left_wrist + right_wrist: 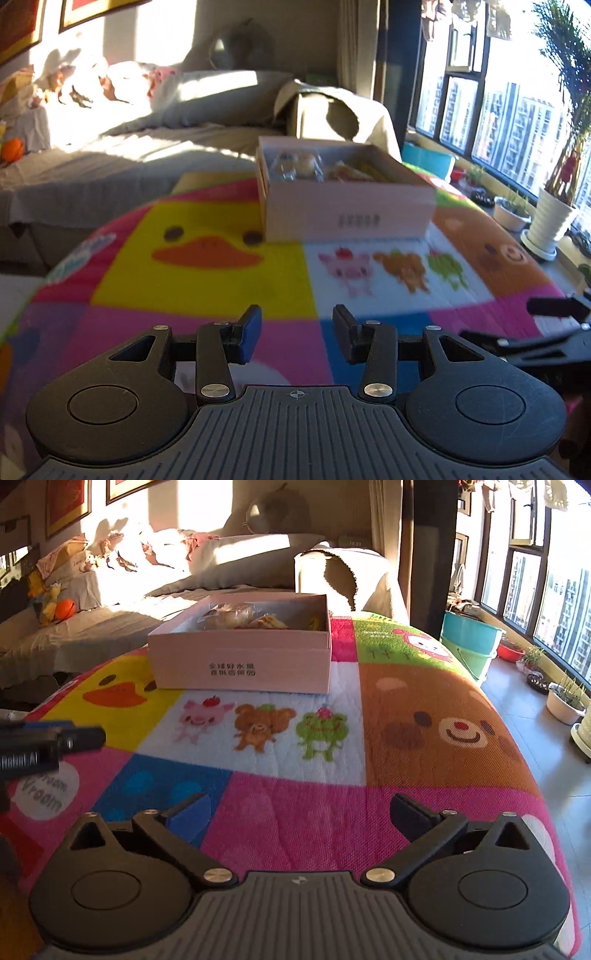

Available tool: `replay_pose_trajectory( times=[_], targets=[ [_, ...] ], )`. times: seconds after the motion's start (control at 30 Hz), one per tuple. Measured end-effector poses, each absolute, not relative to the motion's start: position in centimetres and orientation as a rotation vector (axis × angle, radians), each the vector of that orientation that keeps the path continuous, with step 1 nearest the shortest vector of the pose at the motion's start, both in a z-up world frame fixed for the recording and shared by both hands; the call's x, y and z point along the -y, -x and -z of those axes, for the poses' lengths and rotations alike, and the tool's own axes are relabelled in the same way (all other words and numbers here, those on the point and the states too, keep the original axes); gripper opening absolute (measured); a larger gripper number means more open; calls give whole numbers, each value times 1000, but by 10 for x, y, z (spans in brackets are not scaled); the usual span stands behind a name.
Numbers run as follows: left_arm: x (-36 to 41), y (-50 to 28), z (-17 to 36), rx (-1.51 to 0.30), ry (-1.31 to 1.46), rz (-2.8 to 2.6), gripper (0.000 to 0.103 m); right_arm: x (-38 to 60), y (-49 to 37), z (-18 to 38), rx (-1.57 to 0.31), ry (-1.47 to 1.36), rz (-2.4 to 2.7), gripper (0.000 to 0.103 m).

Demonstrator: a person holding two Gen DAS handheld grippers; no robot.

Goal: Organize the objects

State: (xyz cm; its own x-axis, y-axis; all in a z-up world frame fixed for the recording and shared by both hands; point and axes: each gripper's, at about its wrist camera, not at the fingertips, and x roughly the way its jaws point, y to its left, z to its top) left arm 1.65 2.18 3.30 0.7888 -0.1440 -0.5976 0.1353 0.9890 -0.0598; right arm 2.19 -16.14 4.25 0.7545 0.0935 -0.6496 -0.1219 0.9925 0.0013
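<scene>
A pink cardboard box (347, 214) (240, 664) stands open on a table covered by a colourful cartoon-animal cloth (207, 266) (424, 738). Wrapped snack items (295, 166) (236, 618) lie inside it. My left gripper (297, 334) hangs over the near part of the cloth, its jaws open a moderate gap and empty. My right gripper (299, 818) is wide open and empty, also over the near edge of the cloth. Each gripper shows at the side edge of the other's view: the right one (554, 325), the left one (51, 742).
A grey sofa (110, 155) (110, 602) with pillows and an orange ball (65, 609) stands behind the table. A draped armchair (351, 579) is behind the box. Teal buckets (469, 646) and potted plants (550, 221) (565, 701) stand along the window at right.
</scene>
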Motion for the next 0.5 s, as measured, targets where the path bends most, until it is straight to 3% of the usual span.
replay_pose_trajectory(
  times=[0.5],
  targets=[
    [4,11,-6,-605,-6,116,48,162,-12,-24,-684,-3,-60,103]
  ],
)
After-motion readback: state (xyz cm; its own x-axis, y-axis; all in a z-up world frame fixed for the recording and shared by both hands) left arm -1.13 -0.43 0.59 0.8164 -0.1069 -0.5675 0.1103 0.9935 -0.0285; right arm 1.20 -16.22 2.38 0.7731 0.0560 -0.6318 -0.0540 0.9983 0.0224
